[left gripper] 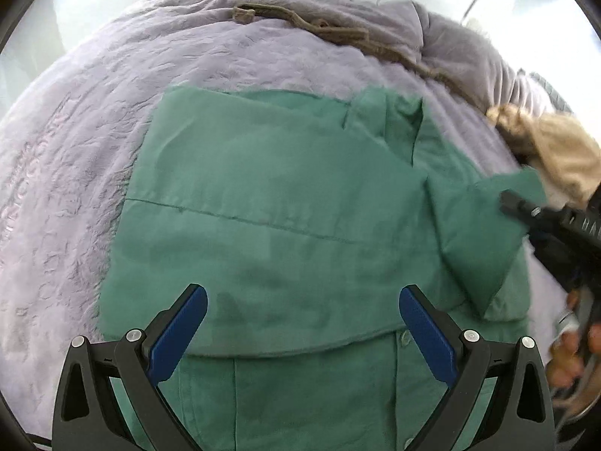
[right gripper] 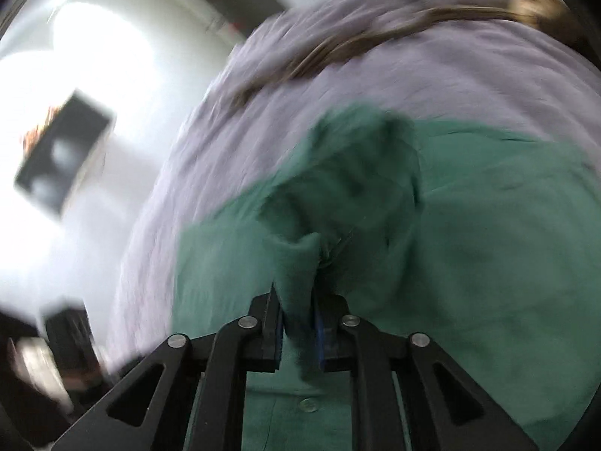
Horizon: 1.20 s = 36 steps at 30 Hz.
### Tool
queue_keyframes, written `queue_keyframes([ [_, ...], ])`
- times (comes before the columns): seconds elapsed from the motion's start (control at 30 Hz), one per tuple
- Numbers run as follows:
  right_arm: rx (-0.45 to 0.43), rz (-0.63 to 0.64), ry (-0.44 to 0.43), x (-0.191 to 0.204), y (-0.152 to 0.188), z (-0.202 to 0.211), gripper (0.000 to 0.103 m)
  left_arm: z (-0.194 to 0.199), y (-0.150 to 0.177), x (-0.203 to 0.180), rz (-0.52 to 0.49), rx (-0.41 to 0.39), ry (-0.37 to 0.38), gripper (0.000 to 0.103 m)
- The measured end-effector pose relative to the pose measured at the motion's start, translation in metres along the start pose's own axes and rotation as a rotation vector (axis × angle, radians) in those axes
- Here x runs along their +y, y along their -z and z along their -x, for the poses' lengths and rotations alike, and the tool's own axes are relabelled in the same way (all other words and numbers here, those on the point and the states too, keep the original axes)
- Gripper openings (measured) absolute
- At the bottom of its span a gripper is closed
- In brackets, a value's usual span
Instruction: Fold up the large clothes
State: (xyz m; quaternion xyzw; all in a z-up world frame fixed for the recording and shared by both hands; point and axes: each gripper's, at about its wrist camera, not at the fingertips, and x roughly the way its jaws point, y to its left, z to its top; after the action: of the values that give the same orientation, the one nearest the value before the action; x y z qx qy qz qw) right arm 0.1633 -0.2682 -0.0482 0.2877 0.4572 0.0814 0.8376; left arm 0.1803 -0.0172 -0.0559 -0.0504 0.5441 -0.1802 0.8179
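Shirt (right gripper: 488, 263) fold sits pinched in right hand-held gripper (right gripper: 298, 323).

The right gripper (right gripper: 298, 327) pinches a fold of the green shirt (right gripper: 469, 263) between its blue pads, the cloth rising in a bunched ridge just ahead of the fingertips. A shirt button (right gripper: 308, 404) sits just below the jaws. The shirt lies on a lilac blanket (right gripper: 375, 75) that spreads ahead and to the left, crossed far ahead by a brown cord (right gripper: 338, 43). The picture is blurred.
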Motion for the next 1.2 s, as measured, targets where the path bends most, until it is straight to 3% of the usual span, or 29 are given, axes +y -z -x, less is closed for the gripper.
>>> queue_keyframes([
  [0.03, 0.053, 0.035, 0.008, 0.009, 0.004, -0.016, 0.027, 0.000, -0.003, 0.007, 0.028, -0.007, 0.023, 0.102],
  [0.1, 0.151, 0.086, 0.018, 0.021, 0.017, -0.040, 0.055, 0.000, -0.005, 0.015, 0.069, -0.011, 0.051, 0.102],
  [0.13, 0.171, 0.106, 0.026, 0.025, 0.026, -0.043, 0.057, -0.001, -0.005, 0.019, 0.092, -0.006, 0.063, 0.102],
  [0.3, 0.172, 0.029, -0.017, -0.004, 0.047, -0.009, 0.057, -0.016, 0.000, 0.017, 0.116, 0.044, 0.097, 0.102],
  [0.47, 0.154, -0.224, -0.024, -0.089, 0.077, 0.052, 0.058, -0.028, 0.002, -0.012, 0.066, 0.091, 0.153, 0.102],
  [0.63, 0.055, -0.500, -0.048, -0.162, 0.101, 0.090, 0.059, -0.047, 0.000, -0.043, 0.047, 0.177, 0.248, 0.102],
  [0.7, -0.003, -0.603, -0.106, -0.186, 0.108, 0.097, 0.059, -0.063, -0.002, -0.057, 0.044, 0.216, 0.262, 0.102],
  [0.87, -0.063, -0.678, -0.165, -0.195, 0.107, 0.098, 0.059, -0.077, -0.013, -0.068, 0.096, 0.175, 0.243, 0.102],
  [0.9, -0.066, -0.682, -0.170, -0.196, 0.108, 0.101, 0.059, -0.075, -0.016, -0.066, 0.122, 0.146, 0.241, 0.093],
  [0.93, -0.070, -0.685, -0.177, -0.197, 0.107, 0.100, 0.059, -0.072, -0.020, -0.063, 0.145, 0.118, 0.231, 0.064],
  [0.97, -0.071, -0.687, -0.181, -0.198, 0.106, 0.098, 0.059, -0.071, -0.022, -0.061, 0.152, 0.117, 0.228, 0.048],
  [1.0, -0.072, -0.688, -0.183, -0.196, 0.105, 0.092, 0.059, -0.070, -0.023, -0.057, 0.163, 0.118, 0.235, 0.023],
  [1.03, -0.076, -0.693, -0.186, -0.198, 0.106, 0.095, 0.059, -0.066, -0.024, -0.053, 0.168, 0.107, 0.249, 0.015],
  [1.2, -0.110, -0.716, -0.181, -0.213, 0.105, 0.111, 0.059, -0.043, -0.019, -0.042, 0.099, 0.055, 0.237, 0.015],
])
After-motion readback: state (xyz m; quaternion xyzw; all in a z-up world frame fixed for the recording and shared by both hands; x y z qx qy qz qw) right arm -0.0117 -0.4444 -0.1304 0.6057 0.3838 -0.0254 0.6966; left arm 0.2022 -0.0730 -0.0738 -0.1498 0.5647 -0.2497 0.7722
